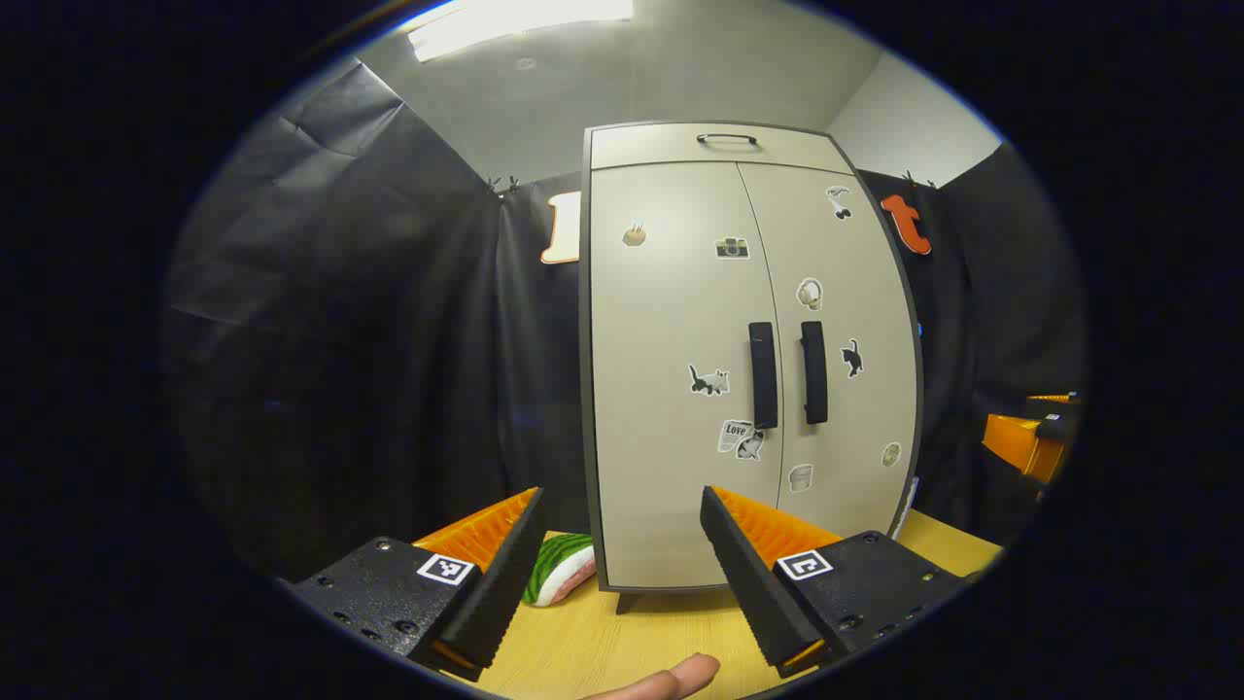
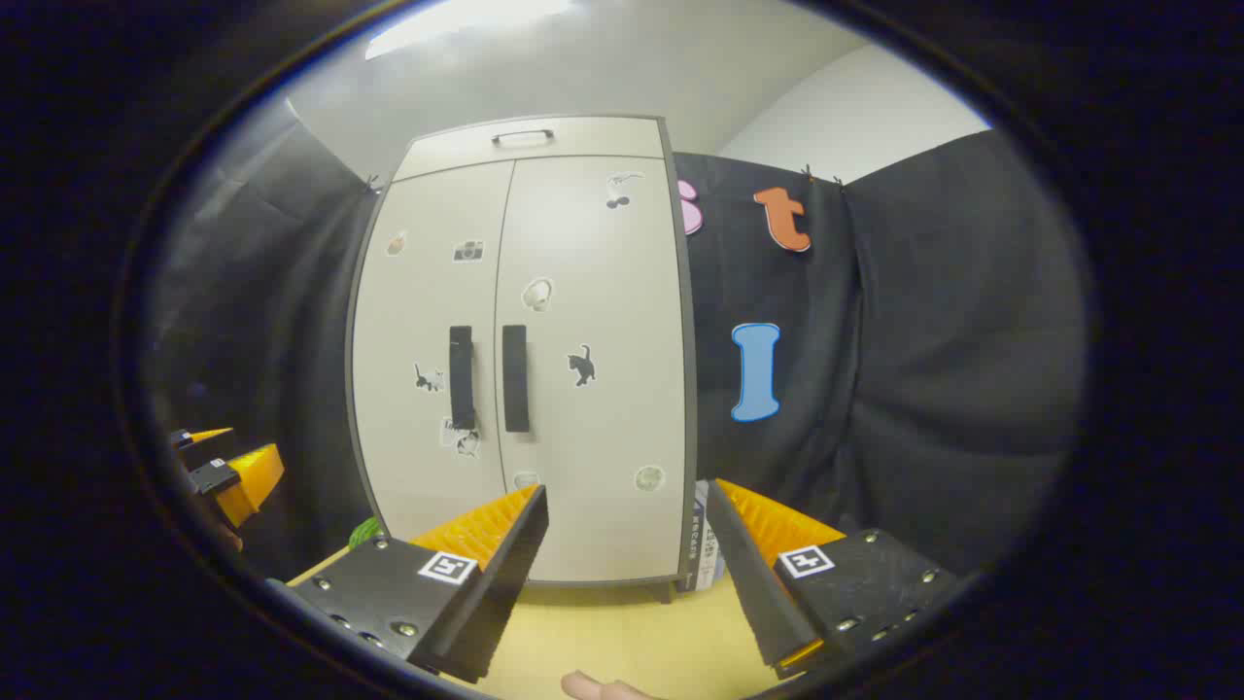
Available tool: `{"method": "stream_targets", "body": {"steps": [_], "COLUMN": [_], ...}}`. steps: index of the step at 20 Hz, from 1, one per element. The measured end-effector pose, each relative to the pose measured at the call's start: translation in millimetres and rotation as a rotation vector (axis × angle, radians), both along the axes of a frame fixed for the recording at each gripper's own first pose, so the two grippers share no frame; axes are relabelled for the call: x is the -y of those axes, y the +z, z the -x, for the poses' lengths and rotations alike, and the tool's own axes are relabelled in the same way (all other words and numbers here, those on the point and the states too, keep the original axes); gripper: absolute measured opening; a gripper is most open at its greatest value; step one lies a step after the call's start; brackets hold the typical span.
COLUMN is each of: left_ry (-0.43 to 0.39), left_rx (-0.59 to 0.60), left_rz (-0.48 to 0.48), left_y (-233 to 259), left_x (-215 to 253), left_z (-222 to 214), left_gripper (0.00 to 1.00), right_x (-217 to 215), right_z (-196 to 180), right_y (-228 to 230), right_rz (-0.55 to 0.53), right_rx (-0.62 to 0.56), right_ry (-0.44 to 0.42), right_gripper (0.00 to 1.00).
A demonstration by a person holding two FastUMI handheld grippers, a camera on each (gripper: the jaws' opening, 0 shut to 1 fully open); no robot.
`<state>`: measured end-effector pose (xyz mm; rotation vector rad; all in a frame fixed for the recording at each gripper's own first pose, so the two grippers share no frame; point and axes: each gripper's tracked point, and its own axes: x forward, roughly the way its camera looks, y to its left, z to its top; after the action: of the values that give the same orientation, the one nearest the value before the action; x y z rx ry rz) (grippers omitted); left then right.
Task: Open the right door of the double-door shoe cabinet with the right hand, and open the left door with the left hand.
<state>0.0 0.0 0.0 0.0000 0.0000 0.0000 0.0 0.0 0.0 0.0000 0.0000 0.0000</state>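
Note:
A beige double-door shoe cabinet [image 1: 680, 321] [image 2: 544, 340] stands on a wooden table, both doors closed and dotted with stickers. Two dark vertical handles sit side by side at the middle: the left door's handle [image 1: 763, 375] [image 2: 461, 377] and the right door's handle [image 1: 814, 372] [image 2: 515, 378]. My left gripper [image 1: 622, 525] is open, held well short of the cabinet, facing its left door. In the right gripper view my right gripper [image 2: 627, 520] is open too, off the cabinet's lower right corner. Nothing lies between either pair of fingers. The left gripper view also catches the right gripper [image 1: 1030, 442] far right.
A watermelon-slice plush [image 1: 559, 569] lies on the table [image 1: 622, 642] at the cabinet's left foot. A small white item [image 2: 702, 544] leans at the cabinet's right side. A top drawer with a handle [image 1: 726, 139] crowns the cabinet. Black cloth walls close in behind and beside.

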Motion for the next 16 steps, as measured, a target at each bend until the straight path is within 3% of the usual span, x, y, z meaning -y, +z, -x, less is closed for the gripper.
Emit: {"method": "stream_targets", "body": {"steps": [1,6,15,16], "left_ry": [-0.007,-0.024,-0.009,-0.017], "left_rx": [-0.004,-0.026,-0.054,-0.06], "left_rz": [0.003,0.011,-0.002,0.0], "left_y": [0,-8,-18,-20], "left_x": [2,9,10,13], "left_z": [0,0,-3,-1], "left_gripper": [0.97,0.97,0.98,0.98], "right_x": [-2,-6,-5,-4], "right_z": [0,3,2,1], "right_y": [0,-9,-13,-13], "right_rz": [0.007,0.002,0.008,0.012], "right_rx": [0.001,-0.022,-0.039,-0.04], "right_ry": [0.002,0.018,0.017,0.02], "right_gripper": [0.97,0.94,0.97,0.94]}}
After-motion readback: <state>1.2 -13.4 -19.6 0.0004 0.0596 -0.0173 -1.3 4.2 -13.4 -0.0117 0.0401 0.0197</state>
